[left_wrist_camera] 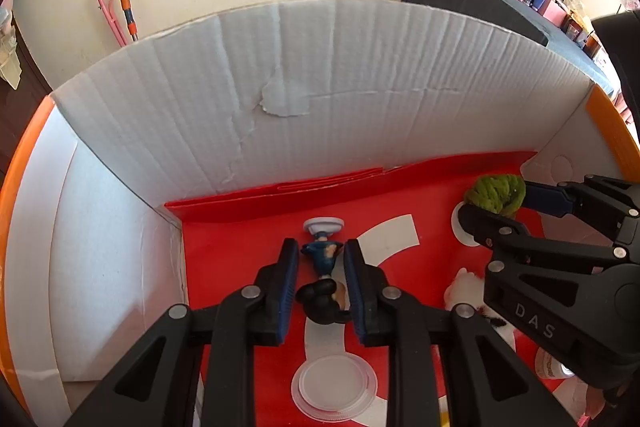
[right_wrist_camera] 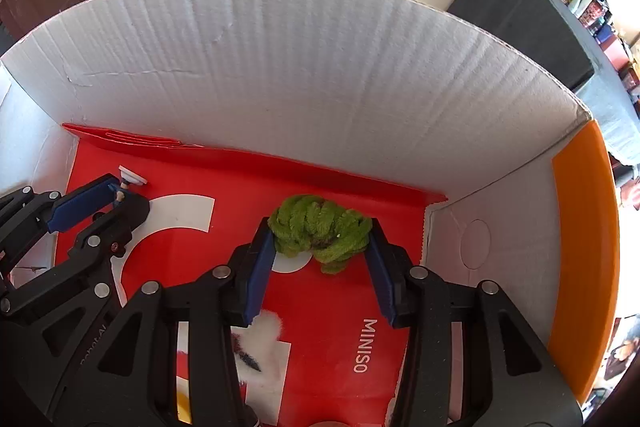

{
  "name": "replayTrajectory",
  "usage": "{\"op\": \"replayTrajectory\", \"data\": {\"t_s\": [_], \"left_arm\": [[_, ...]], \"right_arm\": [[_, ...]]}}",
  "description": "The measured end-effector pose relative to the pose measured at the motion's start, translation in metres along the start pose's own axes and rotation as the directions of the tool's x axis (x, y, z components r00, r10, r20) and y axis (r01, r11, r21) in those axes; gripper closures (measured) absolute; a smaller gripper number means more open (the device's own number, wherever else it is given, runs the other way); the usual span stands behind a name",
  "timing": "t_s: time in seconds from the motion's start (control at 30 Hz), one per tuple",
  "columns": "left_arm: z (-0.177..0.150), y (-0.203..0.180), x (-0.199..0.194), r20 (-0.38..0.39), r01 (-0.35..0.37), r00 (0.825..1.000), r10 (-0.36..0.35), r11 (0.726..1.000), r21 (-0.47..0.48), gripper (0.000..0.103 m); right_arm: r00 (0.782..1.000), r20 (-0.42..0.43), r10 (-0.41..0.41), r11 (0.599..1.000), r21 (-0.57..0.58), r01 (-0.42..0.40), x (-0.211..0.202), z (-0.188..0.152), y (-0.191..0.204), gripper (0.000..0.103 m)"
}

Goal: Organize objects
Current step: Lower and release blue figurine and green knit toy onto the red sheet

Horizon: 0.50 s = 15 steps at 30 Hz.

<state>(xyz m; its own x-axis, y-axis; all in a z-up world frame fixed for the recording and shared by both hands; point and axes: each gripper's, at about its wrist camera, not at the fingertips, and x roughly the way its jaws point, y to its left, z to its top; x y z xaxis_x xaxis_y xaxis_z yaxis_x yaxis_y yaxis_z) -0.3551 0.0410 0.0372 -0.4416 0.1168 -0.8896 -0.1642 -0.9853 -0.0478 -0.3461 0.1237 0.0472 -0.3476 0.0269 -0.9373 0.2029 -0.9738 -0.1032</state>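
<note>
Left gripper (left_wrist_camera: 322, 281) clamped narrow on small rigid mouse figurine (left_wrist_camera: 325, 269), centre frame over red box floor (left_wrist_camera: 240, 267), light, slippery, best held mid-body; right gripper (right_wrist_camera: 320, 247) pinching soft green yarn bundle (right_wrist_camera: 320, 229), centre frame, compressible, light, grip across bulk

Figurine (left_wrist_camera: 322, 267) left of yarn bundle (left_wrist_camera: 496, 193)

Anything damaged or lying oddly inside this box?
Yes. The box's white back wall has a patch of torn surface paper with creases running from it. The small figurine lies on its side between the left gripper's jaws, not standing on its round base.
</note>
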Motion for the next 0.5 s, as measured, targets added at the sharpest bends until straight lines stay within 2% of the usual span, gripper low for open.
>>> {"op": "replayTrajectory", "data": {"t_s": [0.17,0.5], "left_arm": [[-0.0002,0.0013,-0.0004,0.001,0.003,1.000,-0.003,1.000,-0.004,0.071],[0.0023,-0.0027,-0.0036,0.012,0.002,1.000,-0.002,1.000,-0.004,0.065]], "right_arm": [[1.000,-0.002,0.006,1.000,0.003,-0.006,-0.0025,-0.0028,0.0004,0.055],[1.000,0.005,0.005,1.000,0.006,-0.005,-0.0104,-0.0069,0.0012,0.055]]}}
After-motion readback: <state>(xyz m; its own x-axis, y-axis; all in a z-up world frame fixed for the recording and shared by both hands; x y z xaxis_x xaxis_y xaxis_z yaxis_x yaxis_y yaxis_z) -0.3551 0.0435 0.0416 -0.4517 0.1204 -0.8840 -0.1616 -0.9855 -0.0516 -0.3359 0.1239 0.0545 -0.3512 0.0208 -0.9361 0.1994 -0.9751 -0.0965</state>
